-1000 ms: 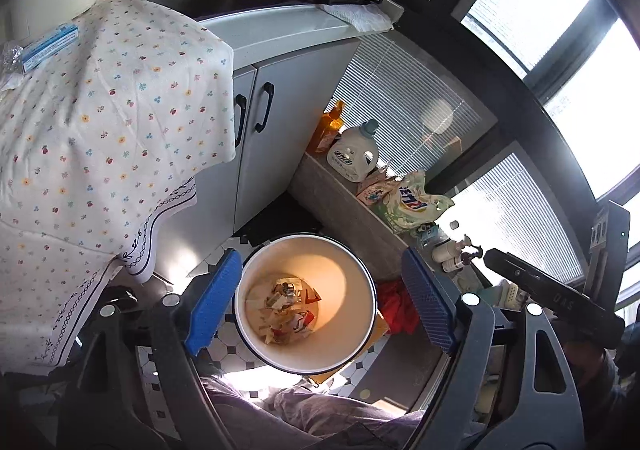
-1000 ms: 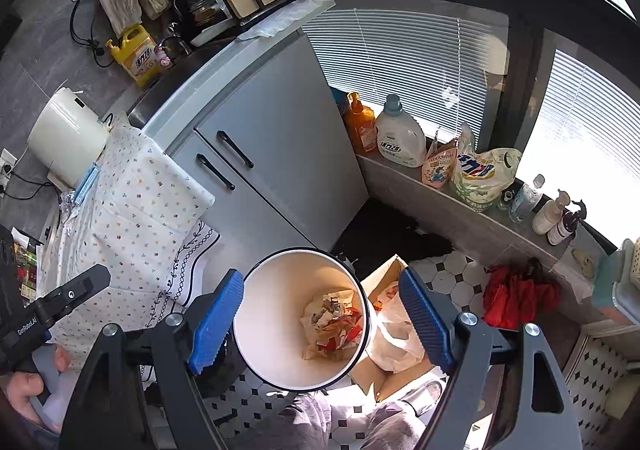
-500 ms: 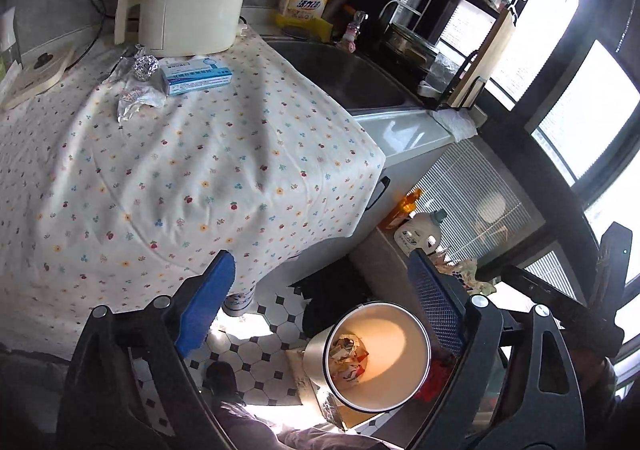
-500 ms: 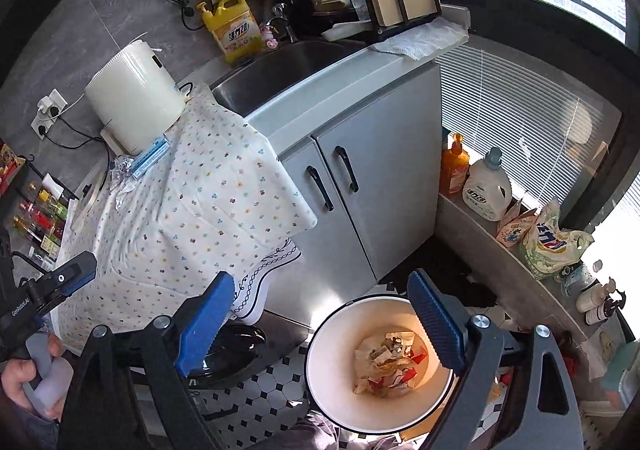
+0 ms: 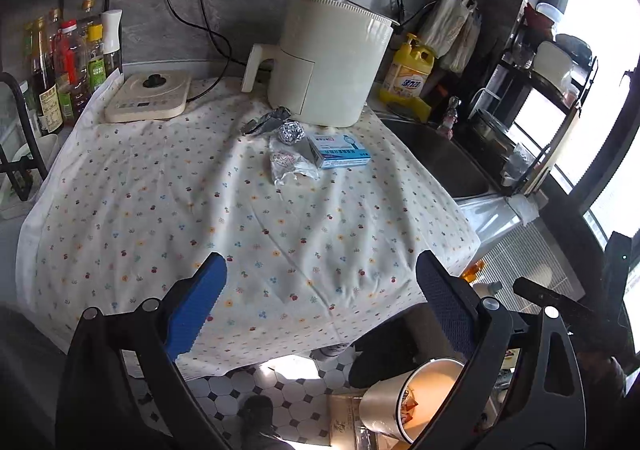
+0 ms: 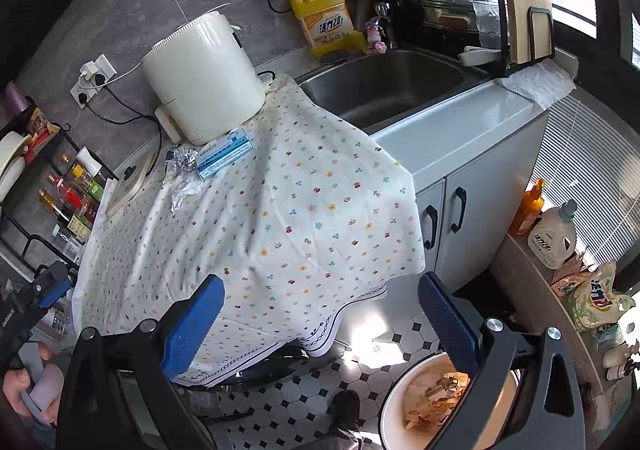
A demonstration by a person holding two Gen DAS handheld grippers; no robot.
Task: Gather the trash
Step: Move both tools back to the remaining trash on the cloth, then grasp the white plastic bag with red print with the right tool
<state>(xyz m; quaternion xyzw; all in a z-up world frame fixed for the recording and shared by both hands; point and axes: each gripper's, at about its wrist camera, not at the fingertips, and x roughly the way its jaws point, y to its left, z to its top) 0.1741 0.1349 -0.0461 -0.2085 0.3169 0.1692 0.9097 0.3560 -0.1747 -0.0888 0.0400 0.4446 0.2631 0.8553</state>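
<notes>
Trash lies on the flowered tablecloth [image 5: 240,234] near the white air fryer [image 5: 328,61]: a blue-and-white box [image 5: 340,151], a foil ball [image 5: 291,131], a crumpled clear wrapper [image 5: 290,165] and a grey foil scrap [image 5: 266,121]. The box [image 6: 224,152] and foil ball [image 6: 185,160] also show in the right wrist view. The white bin [image 5: 404,402] with paper scraps stands on the floor at lower right; it also shows in the right wrist view [image 6: 394,410]. My left gripper [image 5: 320,306] is open and empty above the table's near edge. My right gripper [image 6: 320,314] is open and empty.
An induction hob [image 5: 148,95] and a rack of bottles [image 5: 68,57] stand at the table's far left. A steel sink [image 6: 392,77], yellow detergent jug [image 6: 324,19] and dish rack [image 6: 480,9] lie to the right. A ledge holds detergent bottles [image 6: 552,236].
Both grippers have swung up from over the bin toward the tabletop. The trash by the air fryer has come into central view. Both stay open.
</notes>
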